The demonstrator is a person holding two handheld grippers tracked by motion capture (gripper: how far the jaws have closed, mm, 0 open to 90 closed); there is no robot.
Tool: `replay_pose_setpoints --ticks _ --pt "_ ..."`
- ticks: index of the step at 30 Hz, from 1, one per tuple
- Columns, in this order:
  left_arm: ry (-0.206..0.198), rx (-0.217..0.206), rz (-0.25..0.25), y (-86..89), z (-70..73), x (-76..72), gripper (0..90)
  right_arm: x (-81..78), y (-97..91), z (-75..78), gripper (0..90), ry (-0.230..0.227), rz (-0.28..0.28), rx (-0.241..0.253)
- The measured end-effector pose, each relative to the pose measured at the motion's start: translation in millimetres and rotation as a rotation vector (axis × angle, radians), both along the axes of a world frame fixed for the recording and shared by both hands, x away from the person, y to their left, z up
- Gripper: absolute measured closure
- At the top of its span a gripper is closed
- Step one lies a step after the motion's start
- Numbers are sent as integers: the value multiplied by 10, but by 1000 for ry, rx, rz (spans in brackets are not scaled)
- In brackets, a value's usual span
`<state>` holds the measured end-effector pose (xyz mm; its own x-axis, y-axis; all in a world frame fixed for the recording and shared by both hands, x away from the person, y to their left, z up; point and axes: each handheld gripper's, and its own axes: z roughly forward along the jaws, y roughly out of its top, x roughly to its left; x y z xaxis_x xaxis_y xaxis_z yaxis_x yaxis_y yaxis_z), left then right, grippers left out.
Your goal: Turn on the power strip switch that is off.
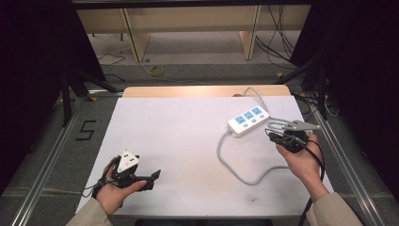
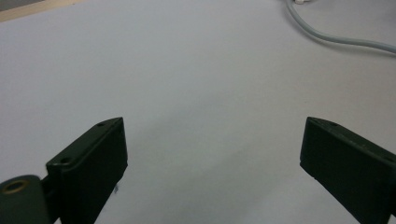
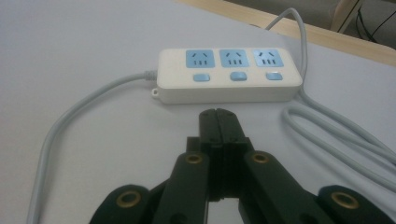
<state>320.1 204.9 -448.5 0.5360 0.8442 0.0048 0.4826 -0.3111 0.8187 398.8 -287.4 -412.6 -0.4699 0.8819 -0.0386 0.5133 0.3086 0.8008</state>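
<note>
- Right now your right gripper [image 1: 275, 135] sits at about 3 o'clock on the table [image 1: 179, 141], jaws pressed together with nothing between them.
- In the right gripper view those closed jaws [image 3: 218, 119] point straight at the power strip [image 3: 229, 74], tips just short of its near edge, not touching.
- Power strip [image 1: 248, 120] lies flat at about 2 o'clock on the white surface, three blue sockets up, each with a blue switch beside it.
- Its grey cable [image 1: 235, 165] leaves the strip's left end and loops toward 5 o'clock, ending near your right hand [image 1: 301, 162]; more cable coils at the strip's right end [image 3: 336, 135].
- Your left gripper [image 1: 153, 179] rests at about 7 o'clock, well apart from the strip, jaws spread wide and empty.
- Left gripper view: bare white tabletop [image 2: 196, 93] between the two open jaws, a stretch of grey cable [image 2: 336, 39] at the far upper right.
</note>
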Motion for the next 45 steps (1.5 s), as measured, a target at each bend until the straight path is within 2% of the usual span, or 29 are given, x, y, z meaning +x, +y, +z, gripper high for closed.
replay_pose_setpoints --ticks 15,45 --pt "3 -2 -4 -22 -5 -1 70 112 27 27 900 10 -5 -6" --pt "11 -8 -5 -21 -10 -3 70 446 87 32 900 54 -17 -29"
